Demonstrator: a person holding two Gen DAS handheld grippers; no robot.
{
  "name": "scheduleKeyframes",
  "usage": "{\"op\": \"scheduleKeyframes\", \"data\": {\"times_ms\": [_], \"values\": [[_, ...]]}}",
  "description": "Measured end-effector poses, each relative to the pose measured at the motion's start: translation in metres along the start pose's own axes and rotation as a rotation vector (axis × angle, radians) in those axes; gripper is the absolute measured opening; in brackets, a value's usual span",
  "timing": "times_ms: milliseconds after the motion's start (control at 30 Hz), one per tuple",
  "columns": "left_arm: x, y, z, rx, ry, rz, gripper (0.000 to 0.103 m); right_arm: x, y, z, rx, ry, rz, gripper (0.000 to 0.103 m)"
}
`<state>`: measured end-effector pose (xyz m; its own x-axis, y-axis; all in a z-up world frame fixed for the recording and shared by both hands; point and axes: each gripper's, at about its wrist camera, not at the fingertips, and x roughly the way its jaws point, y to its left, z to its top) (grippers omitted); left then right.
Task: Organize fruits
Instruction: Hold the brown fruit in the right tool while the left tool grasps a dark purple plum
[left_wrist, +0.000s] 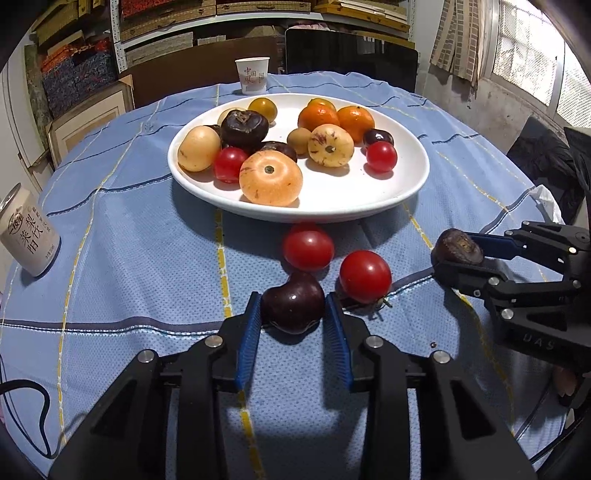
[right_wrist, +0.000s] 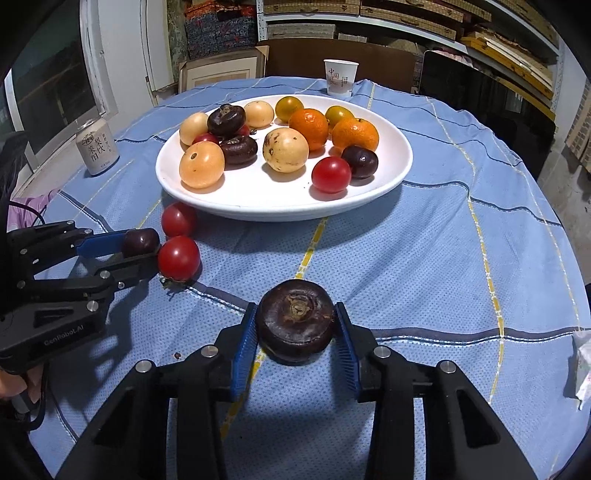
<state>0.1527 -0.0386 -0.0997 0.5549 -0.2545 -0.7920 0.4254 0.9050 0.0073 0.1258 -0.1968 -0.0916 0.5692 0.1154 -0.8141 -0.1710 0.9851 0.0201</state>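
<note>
Blue checked tablecloth (left_wrist: 129, 229) — white plate (left_wrist: 406, 184)

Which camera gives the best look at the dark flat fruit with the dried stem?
The right wrist view: the dark flat fruit sits centered between the right gripper fingers, stem up. The left wrist view shows it small, at the edge.

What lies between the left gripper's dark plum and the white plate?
In the left wrist view, two red tomatoes lie on the cloth between the dark plum and the white plate.

Left gripper (left_wrist: 293, 306) low over table, blue pads clamped on dark cherry (left_wrist: 293, 302). Right gripper (right_wrist: 295, 321) level alongside, pads pinching water chestnut (right_wrist: 295, 319).
</note>
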Motion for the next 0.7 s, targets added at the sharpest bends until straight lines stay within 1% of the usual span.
{"op": "scheduleKeyframes", "data": {"times_ms": [167, 367, 533, 600, 700], "values": [[-0.003, 0.003, 0.0, -0.015, -0.015, 0.003, 0.035, -0.002, -0.001, 0.0, 0.009, -0.007, -0.001, 0.041], [-0.009, 0.005, -0.001, -0.021, -0.042, 0.009, 0.035, -0.01, 0.001, -0.002, 0.011, -0.04, -0.008, 0.041], [-0.028, 0.01, 0.0, -0.046, -0.119, 0.029, 0.035, -0.018, -0.002, -0.005, 0.022, -0.067, -0.012, 0.041], [-0.04, 0.014, 0.001, -0.068, -0.143, 0.018, 0.035, -0.026, -0.005, -0.007, 0.021, -0.086, -0.01, 0.041], [-0.058, 0.019, 0.008, -0.101, -0.155, -0.02, 0.035, -0.041, -0.01, -0.006, 0.023, -0.115, -0.004, 0.041]]}}
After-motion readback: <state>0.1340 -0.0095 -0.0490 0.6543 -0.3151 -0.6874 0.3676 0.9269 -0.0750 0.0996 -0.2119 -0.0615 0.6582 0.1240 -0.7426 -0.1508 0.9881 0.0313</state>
